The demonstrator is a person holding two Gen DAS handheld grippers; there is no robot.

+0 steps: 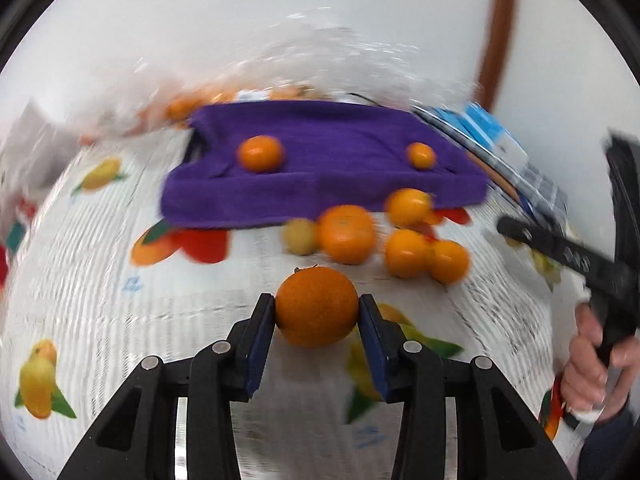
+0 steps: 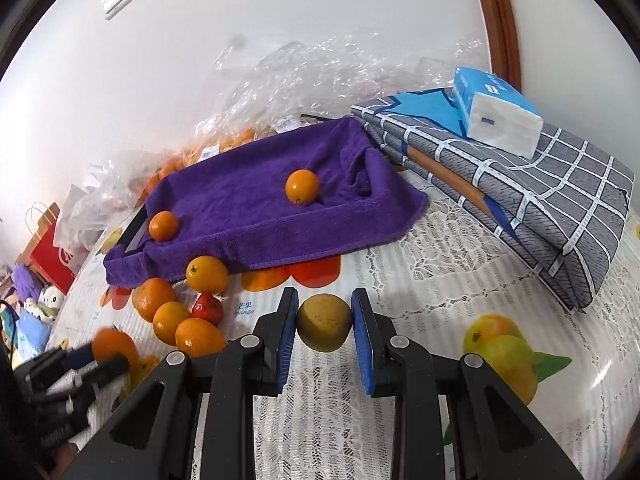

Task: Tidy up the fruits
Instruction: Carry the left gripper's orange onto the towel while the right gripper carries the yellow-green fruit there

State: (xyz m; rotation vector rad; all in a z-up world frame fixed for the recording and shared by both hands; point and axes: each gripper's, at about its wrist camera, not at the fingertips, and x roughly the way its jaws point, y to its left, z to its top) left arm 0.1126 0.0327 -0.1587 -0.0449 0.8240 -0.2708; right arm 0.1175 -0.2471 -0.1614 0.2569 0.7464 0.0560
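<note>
My left gripper [image 1: 317, 308] is shut on an orange [image 1: 316, 306] held above the tablecloth; it also shows in the right wrist view [image 2: 114, 346]. My right gripper [image 2: 325, 322] is shut on a yellow-green fruit [image 2: 323, 322]. A purple towel-covered tray [image 2: 260, 204] holds two small oranges [image 2: 302, 186] [image 2: 163, 225]; it also shows in the left wrist view [image 1: 320, 160]. Several loose oranges [image 2: 180, 312] [image 1: 404, 236] lie on the cloth in front of the tray.
A fruit-print tablecloth [image 2: 440, 280] covers the table. Folded grey checked bedding [image 2: 540, 200] with a blue tissue pack [image 2: 496, 112] lies at the right. Clear plastic bags with more oranges [image 2: 224, 144] sit behind the tray by the wall. A red bag [image 2: 52, 256] is at far left.
</note>
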